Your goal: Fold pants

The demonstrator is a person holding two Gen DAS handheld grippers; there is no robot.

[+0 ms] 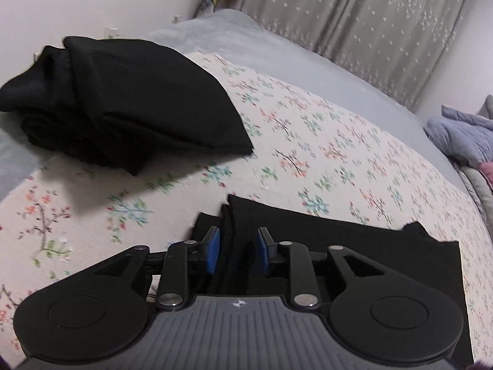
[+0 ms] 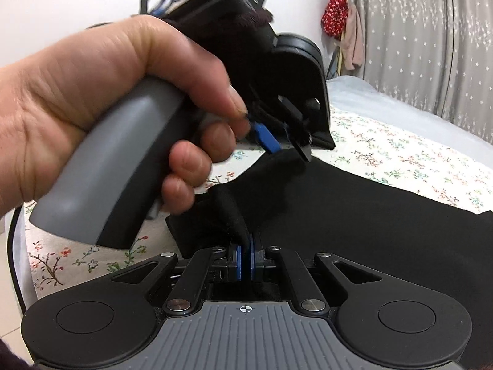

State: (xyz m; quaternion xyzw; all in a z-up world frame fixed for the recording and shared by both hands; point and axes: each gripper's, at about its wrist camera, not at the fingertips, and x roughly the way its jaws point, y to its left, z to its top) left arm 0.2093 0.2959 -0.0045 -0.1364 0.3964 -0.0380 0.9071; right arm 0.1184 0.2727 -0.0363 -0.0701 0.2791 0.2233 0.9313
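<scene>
Black pants [image 1: 354,240] lie on the floral sheet [image 1: 308,141] of a bed. In the left wrist view my left gripper [image 1: 238,246] has its blue pads apart with a raised fold of the pants' edge between them. In the right wrist view my right gripper [image 2: 245,254] is shut on a pinched ridge of the black pants [image 2: 354,215]. The left gripper [image 2: 289,151] also shows there, held in a hand, its tips at the same pants edge a little further from me.
A pile of folded black garments [image 1: 123,101] sits at the far left of the bed. A grey blanket [image 1: 277,46] covers the far side. A blue-grey quilt [image 1: 462,135] lies at the right. Curtains [image 2: 431,30] hang behind.
</scene>
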